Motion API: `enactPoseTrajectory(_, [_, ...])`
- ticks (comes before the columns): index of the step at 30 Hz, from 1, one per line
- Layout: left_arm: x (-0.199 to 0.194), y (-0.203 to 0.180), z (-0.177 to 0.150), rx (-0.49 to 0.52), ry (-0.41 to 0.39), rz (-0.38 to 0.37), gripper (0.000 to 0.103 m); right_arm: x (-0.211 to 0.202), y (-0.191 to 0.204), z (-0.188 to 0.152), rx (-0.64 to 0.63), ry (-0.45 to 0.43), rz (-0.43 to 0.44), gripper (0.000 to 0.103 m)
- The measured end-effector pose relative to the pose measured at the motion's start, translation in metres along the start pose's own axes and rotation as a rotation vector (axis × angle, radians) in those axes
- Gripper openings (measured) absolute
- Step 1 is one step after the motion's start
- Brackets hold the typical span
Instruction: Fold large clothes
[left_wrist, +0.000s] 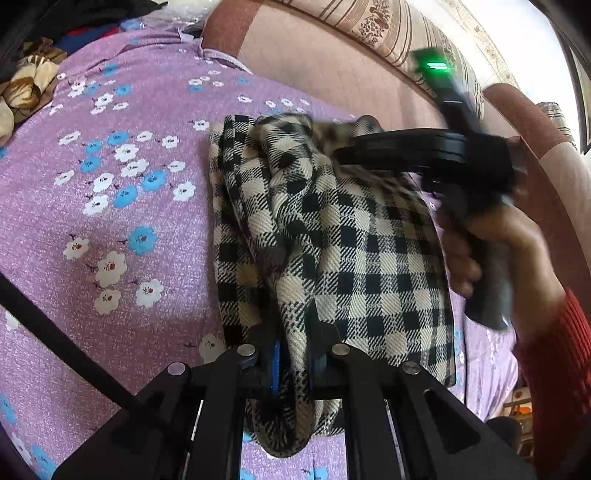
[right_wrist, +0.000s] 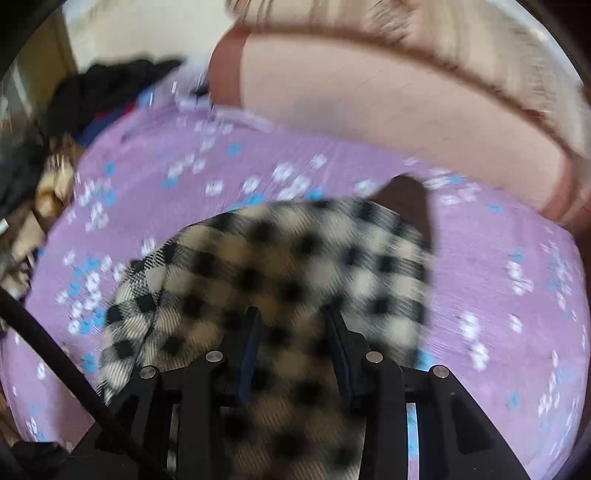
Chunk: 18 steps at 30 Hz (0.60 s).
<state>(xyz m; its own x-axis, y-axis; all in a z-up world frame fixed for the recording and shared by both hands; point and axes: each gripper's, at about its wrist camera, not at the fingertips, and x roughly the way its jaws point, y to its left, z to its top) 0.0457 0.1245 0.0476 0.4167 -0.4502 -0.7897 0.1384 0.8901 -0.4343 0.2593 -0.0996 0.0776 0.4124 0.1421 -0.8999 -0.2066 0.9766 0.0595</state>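
Left gripper (left_wrist: 295, 363) sits nearest the lens in the left wrist view, clenched on a bunched fold of the checked garment (left_wrist: 332, 236), cloth squeezed between the blue pads (left_wrist: 276, 365). Garment is black-and-cream plaid, heaped in folds on the purple floral bedsheet (left_wrist: 110, 206), roughly mid-bed and toward the headboard edge. Far left corner of the bed holds a brown-and-cream blanket (left_wrist: 26, 85) and dark clothes (left_wrist: 92, 22) (bundled, details unclear). Behind the sheet runs the pink padded headboard (left_wrist: 325, 62). To the right, the right gripper (left_wrist: 343, 153) reaches over the garment's far end, its tips in the cloth, motion-blurred; a hand (left_wrist: 495, 243) in a red sleeve holds its handle, green light on top.

Right wrist view is heavily blurred. Right gripper (right_wrist: 295, 332) has its fingers (right_wrist: 251, 343) spread apart with the checked garment (right_wrist: 280, 266) lying between and under them; gap is wide, so it reads as released, not pinching (blur makes contact hard to judge). Garment covers the middle of the purple floral bedsheet (right_wrist: 498, 280); dark clothes (right_wrist: 110, 88) sit at the far left corner, headboard (right_wrist: 369, 107) along the far edge.
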Motion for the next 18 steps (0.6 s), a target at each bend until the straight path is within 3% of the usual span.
enactPoseTrajectory(3, [-0.002,0.005,0.004,0.005,0.022,-0.022,0.009,0.037,0.009,0.010,-0.068,0.085,-0.111,0.052])
enactPoseTrajectory(6, [-0.015,0.018,0.008,-0.027,0.008,-0.101,0.010,0.029,0.002,0.016,-0.007,0.053,-0.134,0.052])
enactPoseTrajectory(8, [-0.026,0.029,0.011,-0.066,-0.021,-0.159,0.011,-0.005,-0.014,0.006,0.086,-0.064,-0.056,0.054])
enactPoseTrajectory(11, [-0.033,0.034,0.013,-0.087,-0.048,-0.157,0.011,-0.042,-0.041,-0.029,0.189,-0.136,0.085,0.070])
enactPoseTrajectory(15, [-0.031,0.028,0.010,-0.083,-0.062,-0.140,0.016,-0.061,-0.083,-0.089,0.244,-0.132,0.162,0.078])
enactPoseTrajectory(17, [-0.030,0.025,0.009,-0.079,-0.067,-0.123,0.031,-0.057,-0.099,-0.118,0.289,-0.101,0.235,0.081])
enactPoseTrajectory(18, [-0.028,0.025,0.008,-0.083,-0.065,-0.121,0.033,-0.055,-0.103,-0.128,0.314,-0.095,0.268,0.083])
